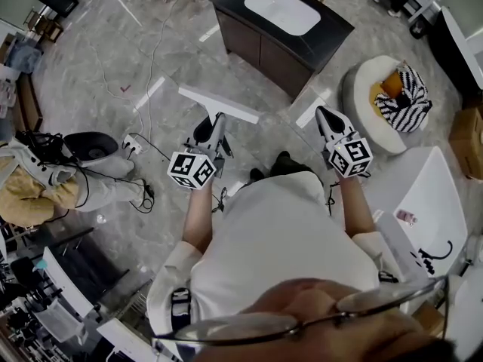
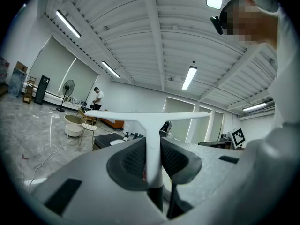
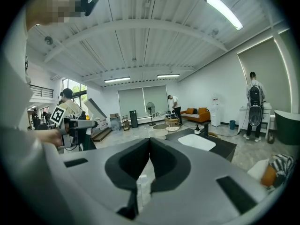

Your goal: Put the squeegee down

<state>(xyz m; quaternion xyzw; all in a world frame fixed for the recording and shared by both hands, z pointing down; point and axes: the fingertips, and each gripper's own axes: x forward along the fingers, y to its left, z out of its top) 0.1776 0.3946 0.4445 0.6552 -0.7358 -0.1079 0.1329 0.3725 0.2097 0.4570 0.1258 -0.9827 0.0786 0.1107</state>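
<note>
Left jaws: the left gripper [image 2: 153, 146] is closed on the squeegee [image 2: 152, 121]. Both dark pads press its white handle, standing apart by no more than the handle's own thickness.
Right jaws: the right gripper [image 3: 150, 146] has its tips together, with nothing between them.
Squeegee: it is held in the air. The handle runs away from the gripper and the long blade lies crosswise at the far end, about level, touching nothing but the pads.
Place: it hangs over the bare floor in front of the person, short of the near left edge of the sink cabinet [image 1: 324, 40] and not yet over its dark top.
Step in hand: my reading is a carry toward a resting place — the squeegee is not down yet.
Likely spot: the task names none. The cabinet's top beside the white basin [image 1: 283, 10] looks like the nearest flat surface ahead, and the white table [image 1: 441, 194] at the person's right is another.
Doing it well: bring the blade over a bare part of the top and clear of the basin, then lower it level until blade and handle both rest. Only then part the jaws, and draw straight back along the handle.
Risks: the wide blade may catch the cabinet's edge on the way in. A thin handle let go too early would probably tip or slide — so let the surface take the weight first.
</note>
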